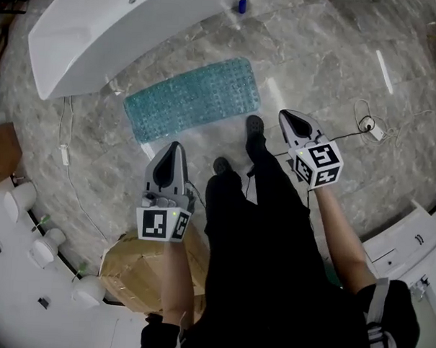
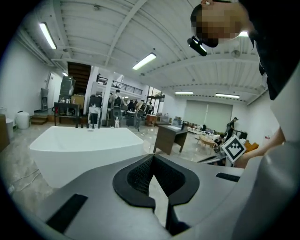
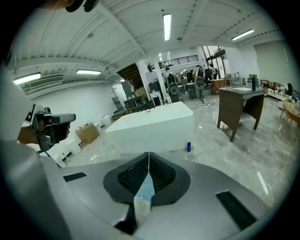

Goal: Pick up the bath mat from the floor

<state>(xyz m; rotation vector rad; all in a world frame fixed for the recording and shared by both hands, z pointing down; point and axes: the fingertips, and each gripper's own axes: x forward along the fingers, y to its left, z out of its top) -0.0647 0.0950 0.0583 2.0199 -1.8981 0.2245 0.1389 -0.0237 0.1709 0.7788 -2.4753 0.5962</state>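
The bath mat (image 1: 192, 98), teal and bumpy, lies flat on the marble floor beside the white bathtub (image 1: 116, 35). My left gripper (image 1: 176, 146) hangs in the air just short of the mat's near edge, its jaws shut and empty. To the right of the mat is my right gripper (image 1: 286, 116), also shut with nothing held. In the left gripper view the gripper (image 2: 151, 156) points level at the bathtub (image 2: 84, 150). A sliver of the mat (image 3: 143, 192) shows below the closed tips of the right gripper (image 3: 148, 153).
The person's black-clad legs and shoes (image 1: 254, 128) stand between the grippers. A cardboard box (image 1: 138, 271) sits behind the left arm. A cable with a plug (image 1: 368, 126) lies at the right, a blue bottle (image 1: 242, 5) by the tub, white pots (image 1: 18, 197) at the left.
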